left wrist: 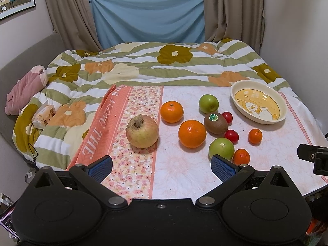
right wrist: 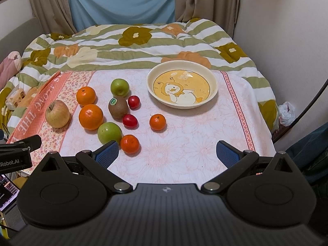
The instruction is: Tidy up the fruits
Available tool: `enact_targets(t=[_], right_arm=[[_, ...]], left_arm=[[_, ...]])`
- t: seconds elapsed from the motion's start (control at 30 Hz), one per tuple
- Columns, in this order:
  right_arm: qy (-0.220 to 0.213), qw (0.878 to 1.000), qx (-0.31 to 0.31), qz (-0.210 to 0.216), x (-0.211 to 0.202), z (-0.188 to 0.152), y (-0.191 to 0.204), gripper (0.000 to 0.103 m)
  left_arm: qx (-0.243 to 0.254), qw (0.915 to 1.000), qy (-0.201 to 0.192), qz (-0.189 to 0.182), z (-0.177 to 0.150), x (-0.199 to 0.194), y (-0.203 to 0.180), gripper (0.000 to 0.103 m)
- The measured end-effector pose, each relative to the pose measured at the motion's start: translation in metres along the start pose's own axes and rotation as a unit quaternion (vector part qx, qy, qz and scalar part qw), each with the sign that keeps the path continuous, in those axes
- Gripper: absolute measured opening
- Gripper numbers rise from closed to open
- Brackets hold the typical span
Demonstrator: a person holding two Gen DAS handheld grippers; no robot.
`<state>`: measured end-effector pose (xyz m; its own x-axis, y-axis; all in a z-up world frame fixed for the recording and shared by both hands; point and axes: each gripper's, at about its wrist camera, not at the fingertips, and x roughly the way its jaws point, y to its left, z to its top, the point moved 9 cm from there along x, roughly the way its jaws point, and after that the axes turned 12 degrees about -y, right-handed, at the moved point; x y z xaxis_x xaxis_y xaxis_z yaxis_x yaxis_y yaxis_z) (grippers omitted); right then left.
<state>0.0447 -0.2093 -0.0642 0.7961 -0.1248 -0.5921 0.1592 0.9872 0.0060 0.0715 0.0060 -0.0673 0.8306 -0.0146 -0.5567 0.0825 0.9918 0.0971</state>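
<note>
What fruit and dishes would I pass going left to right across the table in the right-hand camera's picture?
Yellowish-red apple → large orange → brown kiwi with green sticker → small lone mandarin → cream duck-print bowl.

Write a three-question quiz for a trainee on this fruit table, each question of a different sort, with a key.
1. True or false: the duck bowl already holds fruit.
2. Multiple choice: which fruit carries a green sticker? A) the kiwi B) the big apple C) the far green apple
3. Fill in: the left gripper and the right gripper both stand ____.

Key: 1 false, the bowl is empty. 2 A. 3 open, with nothing between the fingers.
</note>
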Motion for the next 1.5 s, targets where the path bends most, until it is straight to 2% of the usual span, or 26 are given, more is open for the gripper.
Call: enact_targets(t=[0.6,0.83,1.07,1.17,1.23,1.33,1.5], right_arm=[[0.000,1.000,0.001,0.001,0.002,0.001,0.000,0.103],[-0.003,1.000,0.002,0.008,0.005,0.011,-0.001,0.103],[-0.005,0.999,-0.019,0.050,0.009,0.016,0.003,0.103],[0.001,0.997,-0.028,0.074,0.016,0.017,0.006,0.103],[0.006,0.993,-0.041,0.108,0.025,0.016,0.014,0.103],[0.006,0.990,-0.062,0.126,0.040,0.012,0.026,0.103],[0.013,0.988,-0.072,0.135,0.060,0.006,0.044,0.103]], left_arm=[[0.000,1.0000,0.002,0.002,0.002,-0.001,-0.001,0.103],[0.007,0.9999,0.004,0.012,0.003,-0.001,-0.003,0.103],[0.007,0.9999,0.003,0.015,0.008,0.001,-0.005,0.103],[0.011,0.9994,0.006,0.031,0.009,0.007,-0.002,0.103],[0.013,0.9987,0.004,0.049,0.009,0.012,0.007,0.103],[0.018,0.9979,0.004,0.061,0.007,0.027,0.022,0.103],[0.032,0.9986,0.012,0.039,0.002,0.063,0.044,0.103]])
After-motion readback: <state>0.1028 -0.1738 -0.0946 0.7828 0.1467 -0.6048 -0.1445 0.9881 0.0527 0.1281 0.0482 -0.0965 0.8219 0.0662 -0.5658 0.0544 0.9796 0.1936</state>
